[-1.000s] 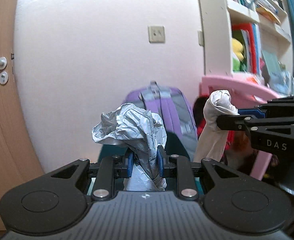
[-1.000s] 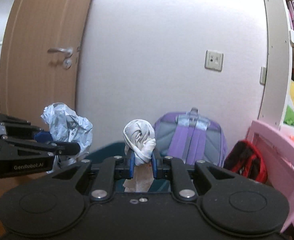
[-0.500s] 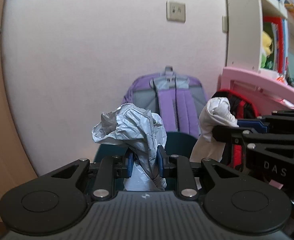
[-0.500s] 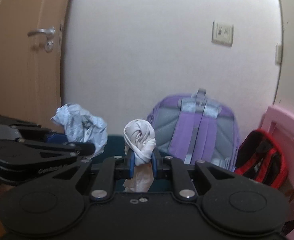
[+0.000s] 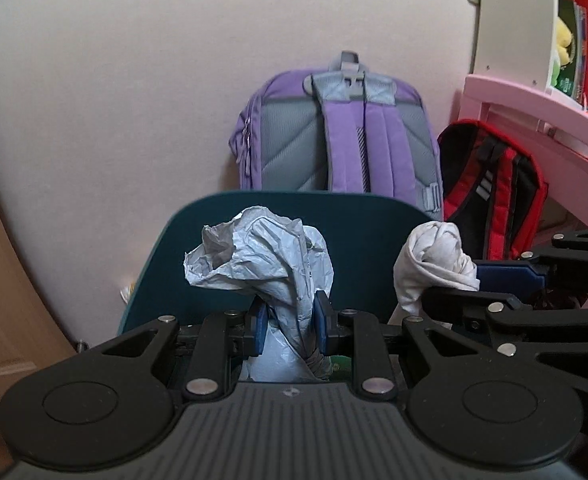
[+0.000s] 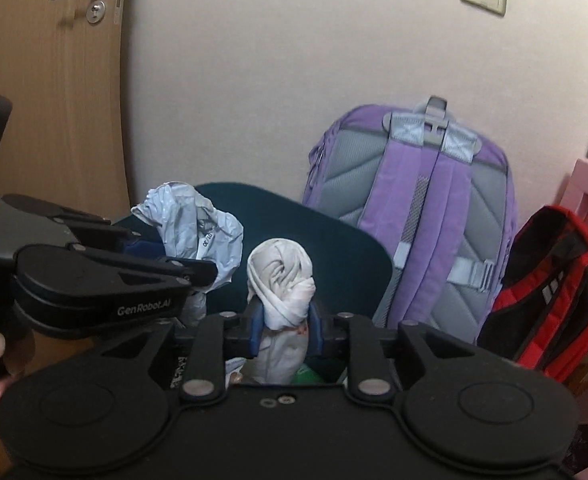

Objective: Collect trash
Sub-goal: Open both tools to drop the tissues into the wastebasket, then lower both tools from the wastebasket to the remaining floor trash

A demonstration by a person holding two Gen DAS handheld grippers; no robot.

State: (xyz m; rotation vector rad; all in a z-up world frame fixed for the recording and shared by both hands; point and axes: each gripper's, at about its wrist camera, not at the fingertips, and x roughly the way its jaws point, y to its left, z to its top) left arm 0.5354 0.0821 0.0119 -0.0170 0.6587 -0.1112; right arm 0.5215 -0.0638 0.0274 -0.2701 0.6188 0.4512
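Closest to me, my left gripper is pinching a crumpled grey plastic bag between its blue pads, which are standing narrowly apart with the bag's twisted neck squeezed between them; the crumpled bulk is billowing up above the fingers. Beside it on the right, my right gripper is carrying a twisted white tissue wad. Its jaws have just been opening a little, and the wad is sitting between the blue pads; in the right wrist view the pads are looking slightly off its sides, so I am counting the grip as let go, though the wad is standing upright there.

Both pieces of trash are hanging right in front of the dark teal bin, whose raised lid is filling the space just behind them. Below the tissue wad, something green is showing in the gap, too little to name.

Behind the bin, a purple backpack is leaning against the pale wall, with a red and black backpack to its right, next to a pink desk. Farthest left, a wooden door is standing shut.
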